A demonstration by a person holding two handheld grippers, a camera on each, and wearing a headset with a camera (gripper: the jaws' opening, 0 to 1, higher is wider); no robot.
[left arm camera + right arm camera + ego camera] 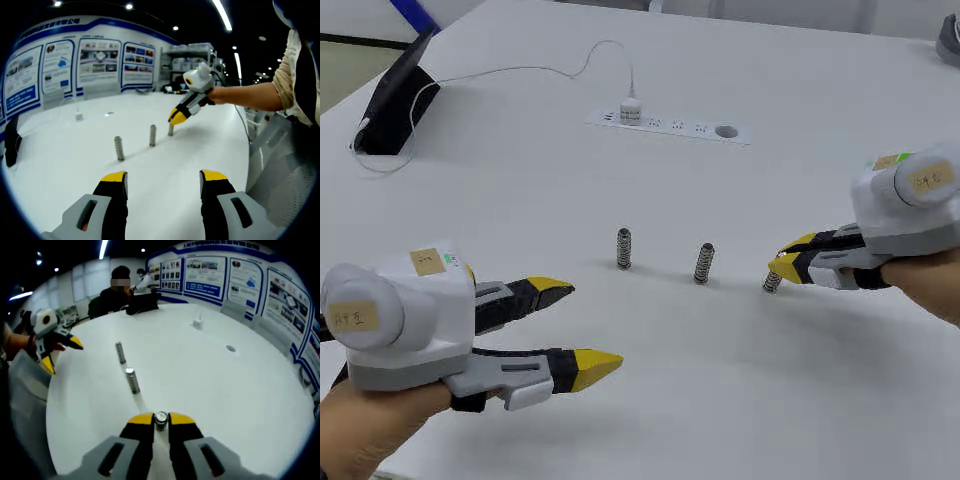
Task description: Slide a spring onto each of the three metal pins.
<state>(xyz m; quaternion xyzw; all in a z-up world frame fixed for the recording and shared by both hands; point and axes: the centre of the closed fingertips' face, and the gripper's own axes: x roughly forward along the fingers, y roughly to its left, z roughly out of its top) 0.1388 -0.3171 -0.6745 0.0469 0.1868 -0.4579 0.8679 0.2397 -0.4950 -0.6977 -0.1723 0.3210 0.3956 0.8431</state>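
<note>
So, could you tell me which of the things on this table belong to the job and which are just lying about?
For the job: left spring, middle spring, third spring held by the right gripper, each on a pin; open left gripper.
Lying about: power strip, white charger with its cable, black stand.

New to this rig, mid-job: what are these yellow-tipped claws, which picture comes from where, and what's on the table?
No robot: a person holds a two-jaw gripper in each hand. The wide picture comes from a headset camera looking down at the white table; each round picture comes from a camera riding on one gripper. Three springs stand upright in a row, left to right in the wide picture: first spring, middle spring, last spring. A power strip lies behind them. The left gripper is open and holds nothing. The right gripper has its jaws closed on the last spring.
</note>
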